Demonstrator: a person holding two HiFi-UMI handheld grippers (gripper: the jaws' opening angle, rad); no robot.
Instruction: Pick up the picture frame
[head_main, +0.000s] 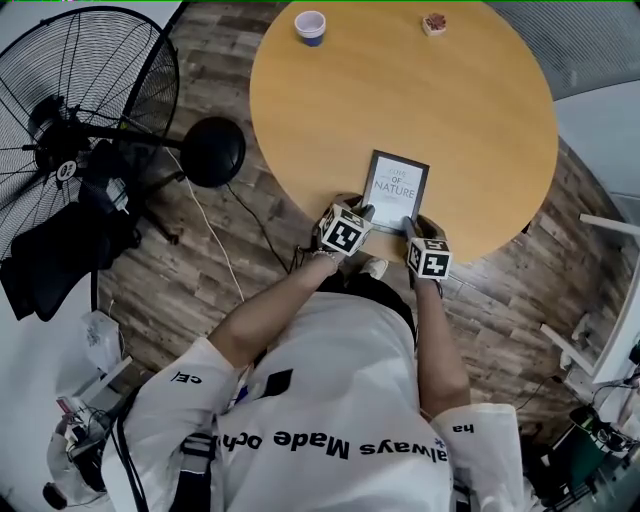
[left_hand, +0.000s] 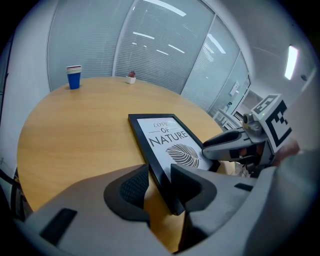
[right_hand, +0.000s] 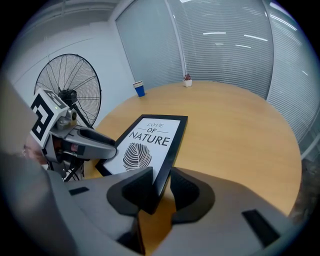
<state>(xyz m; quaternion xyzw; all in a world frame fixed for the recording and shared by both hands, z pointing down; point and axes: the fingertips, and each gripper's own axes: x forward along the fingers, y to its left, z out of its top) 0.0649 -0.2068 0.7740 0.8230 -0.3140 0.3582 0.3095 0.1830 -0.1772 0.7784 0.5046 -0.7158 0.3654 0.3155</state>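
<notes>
From the head view, the picture frame (head_main: 396, 188) lies flat, face up, on the round wooden desk (head_main: 470, 110), close to the edge nearest the person. The left gripper (head_main: 362, 212) is at its near left corner and the right gripper (head_main: 410, 226) at its near right corner. A cup (head_main: 310, 26) and a tiny potted plant (head_main: 434, 22) sit well apart at the far rim, and a floor fan (head_main: 80, 110) stands off to the side.

In the left gripper view, the fingers (left_hand: 131, 187) are drawn in narrow around the frame's black side rail near the corner. One is outside the edge and the other sits over the printed face, so they look pinched onto the rail.

In the right gripper view it is the mirror image. Its fingers (right_hand: 186, 186) are narrow too, closed on the opposite rail just by the near corner, and the other gripper shows beyond.

I'd judge the frame to be light and rigid, so it should come up in one piece without sagging. The front is probably glazed, which makes it smooth and breakable. The rail is thin and glossy, so a shallow pinch could slip. The black border at both near corners looks like the right place to hold, with even pressure from each side and the frame kept level as it lifts.
</notes>
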